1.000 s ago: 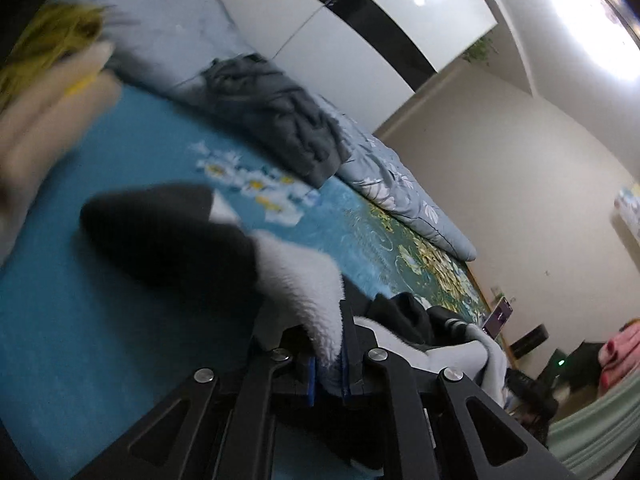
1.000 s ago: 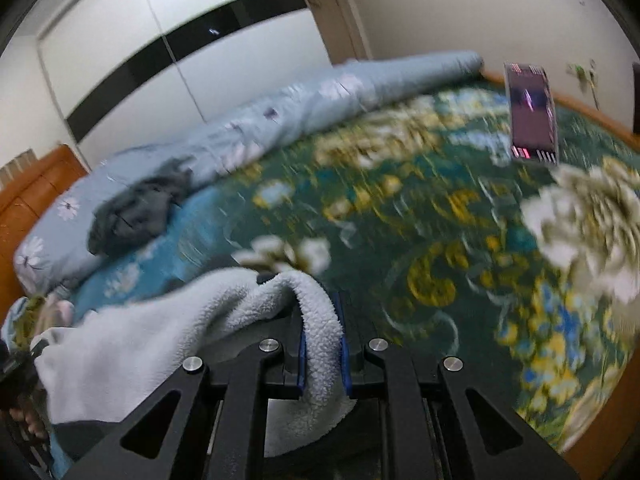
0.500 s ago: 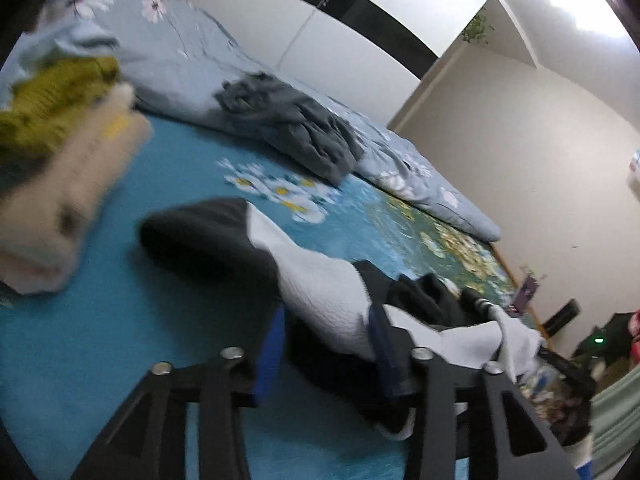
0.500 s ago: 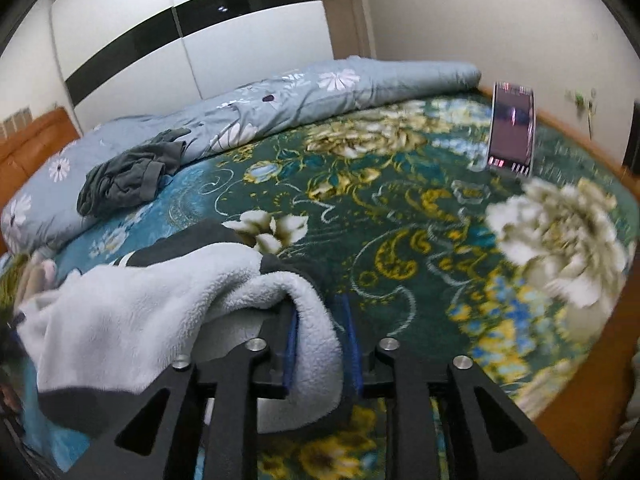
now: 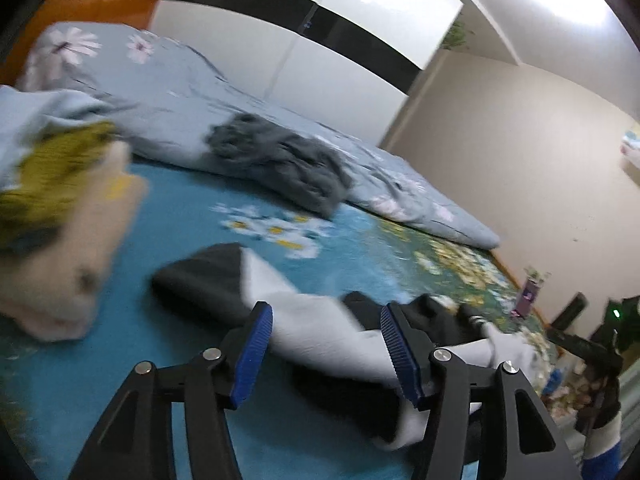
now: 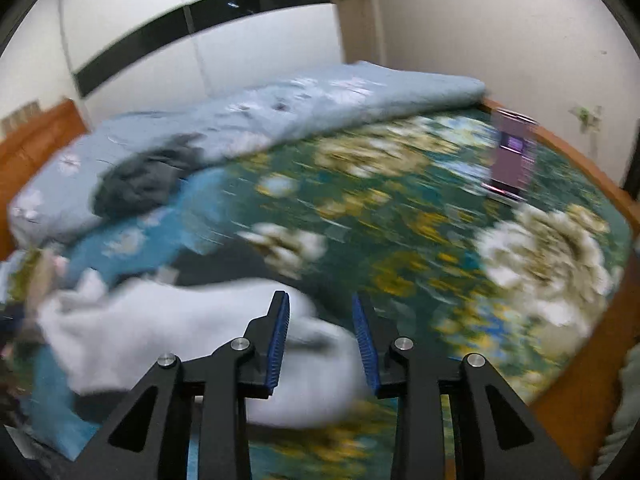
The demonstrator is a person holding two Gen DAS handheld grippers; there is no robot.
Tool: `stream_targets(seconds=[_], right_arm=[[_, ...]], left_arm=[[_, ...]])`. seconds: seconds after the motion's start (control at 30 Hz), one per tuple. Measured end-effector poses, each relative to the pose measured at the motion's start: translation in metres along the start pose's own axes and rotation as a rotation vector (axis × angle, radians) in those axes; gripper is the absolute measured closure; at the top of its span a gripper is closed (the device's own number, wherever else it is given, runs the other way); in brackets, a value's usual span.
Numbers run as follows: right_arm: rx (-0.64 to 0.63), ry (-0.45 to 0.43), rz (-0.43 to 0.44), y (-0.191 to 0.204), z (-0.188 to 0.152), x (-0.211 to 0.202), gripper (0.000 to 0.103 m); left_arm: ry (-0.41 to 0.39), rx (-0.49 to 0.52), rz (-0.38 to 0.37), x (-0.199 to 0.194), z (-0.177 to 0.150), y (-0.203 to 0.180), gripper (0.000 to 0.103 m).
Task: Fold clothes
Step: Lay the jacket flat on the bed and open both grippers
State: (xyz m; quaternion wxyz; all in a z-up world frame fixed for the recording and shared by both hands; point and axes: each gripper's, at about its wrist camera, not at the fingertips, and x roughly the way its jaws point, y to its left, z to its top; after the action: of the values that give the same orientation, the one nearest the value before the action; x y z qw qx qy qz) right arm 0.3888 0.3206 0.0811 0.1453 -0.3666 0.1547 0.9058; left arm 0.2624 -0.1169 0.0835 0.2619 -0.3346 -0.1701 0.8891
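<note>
A black and white fleece garment (image 5: 316,328) lies bunched on the floral bedsheet (image 5: 168,216). My left gripper (image 5: 326,350) is open, its blue pads on either side of the white fleece, not clamping it. In the right wrist view the same garment (image 6: 168,332) shows its white fleece side. My right gripper (image 6: 322,340) is open just above the garment's near fold. The view is motion-blurred.
A stack of folded clothes (image 5: 60,236) sits at the left. A crumpled grey garment (image 5: 280,168) lies on the light blue quilt (image 5: 168,112) along the far side. A phone (image 6: 514,160) stands by the wooden bed edge (image 6: 592,168).
Both grippers were shut on the fleece garment one second ago; both have opened and let it go. The garment now rests on the bed, and both grippers have drawn back slightly.
</note>
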Motion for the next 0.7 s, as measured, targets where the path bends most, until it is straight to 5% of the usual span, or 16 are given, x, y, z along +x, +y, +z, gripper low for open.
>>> stream_targets(seconds=[0.07, 0.17, 0.33, 0.47, 0.7], right_arm=[[-0.04, 0.027, 0.059, 0.039, 0.009, 0.014, 0.047], [-0.161, 0.106, 0.138, 0.113, 0.014, 0.046, 0.047], [-0.38, 0.192, 0.079, 0.189, -0.006, 0.081, 0.047], [-0.464, 0.227, -0.014, 0.181, -0.025, 0.087, 0.047], [-0.389, 0.244, -0.068, 0.113, -0.04, 0.059, 0.049]], left_arm=[[0.027, 0.003, -0.035, 0.017, -0.001, -0.013, 0.042], [0.08, 0.043, -0.048, 0.039, -0.009, -0.032, 0.042], [0.136, 0.099, -0.024, 0.052, -0.028, -0.043, 0.04], [0.175, 0.076, -0.037, 0.056, -0.041, -0.035, 0.038], [0.19, 0.084, -0.043, 0.052, -0.04, -0.04, 0.037]])
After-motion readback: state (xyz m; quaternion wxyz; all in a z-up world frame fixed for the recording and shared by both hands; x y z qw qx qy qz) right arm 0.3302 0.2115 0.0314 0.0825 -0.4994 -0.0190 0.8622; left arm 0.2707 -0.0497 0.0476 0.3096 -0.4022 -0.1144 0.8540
